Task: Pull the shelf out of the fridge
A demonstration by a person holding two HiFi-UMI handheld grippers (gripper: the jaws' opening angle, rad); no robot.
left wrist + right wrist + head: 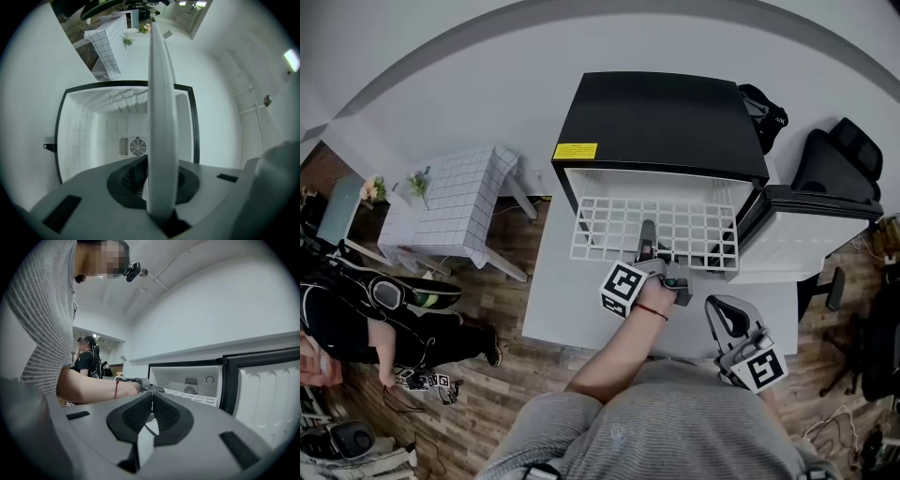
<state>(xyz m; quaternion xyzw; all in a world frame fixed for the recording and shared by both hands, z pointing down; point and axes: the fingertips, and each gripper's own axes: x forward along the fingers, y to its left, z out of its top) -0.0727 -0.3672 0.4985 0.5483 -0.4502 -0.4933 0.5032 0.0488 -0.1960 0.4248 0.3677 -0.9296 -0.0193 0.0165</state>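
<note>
A black mini fridge (661, 117) stands open on a white table (572, 319). Its white wire shelf (609, 230) sticks well out of the opening. My left gripper (649, 246) is shut on the shelf's front edge near the middle. In the left gripper view the shelf (161, 117) runs edge-on as a white band between the jaws of the left gripper (159, 187), with the fridge's white inside (93, 136) behind. My right gripper (719, 309) hangs back near my body, shut and empty (151, 408). The right gripper view shows the shelf (197, 397) and my left arm.
The fridge door (806, 234) stands open to the right. A black bag (764, 112) and a black chair (844, 159) sit behind it. A small table with a checked cloth (459, 206) stands at left, and a person (356, 309) is on the floor beyond.
</note>
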